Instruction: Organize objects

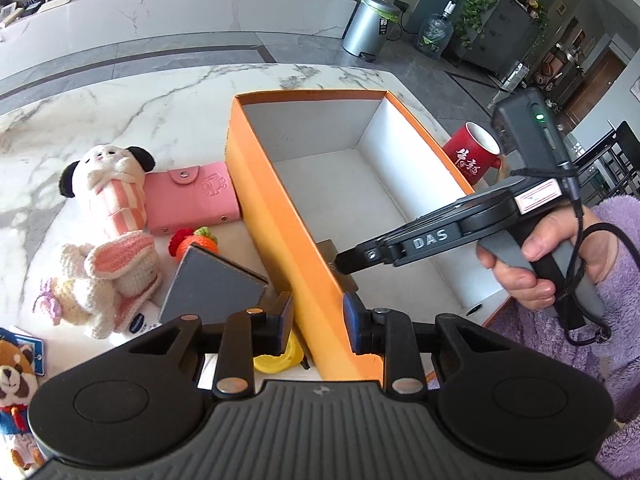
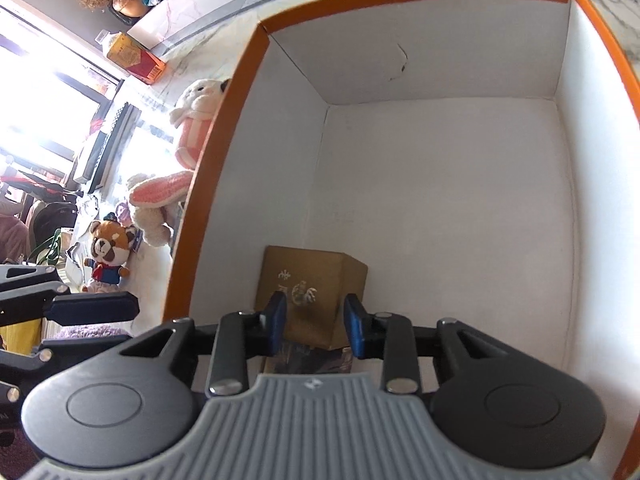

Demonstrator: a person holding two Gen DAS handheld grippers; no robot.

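An open orange box point(image 1: 256, 184) with a white inside stands on the marble table. My left gripper point(image 1: 318, 322) straddles its near left wall, shut on it. In the right wrist view my right gripper point(image 2: 316, 322) hangs open inside the orange box point(image 2: 224, 140). It is just above a small gold carton point(image 2: 316, 276) that leans in the near left corner and is wider than the gap between the fingers. Left of the box lie a pink-striped plush point(image 1: 110, 184), a pink wallet point(image 1: 192, 196), a crocheted bunny point(image 1: 108, 280) and a grey square case point(image 1: 212, 288).
A red mug point(image 1: 474, 152) stands right of the box near the table's edge. A red panda plush point(image 1: 16, 376), a yellow item point(image 1: 276, 356) and a small crochet piece point(image 1: 196, 240) lie by the left wall. A hand in a purple sleeve point(image 1: 560, 248) holds the right gripper.
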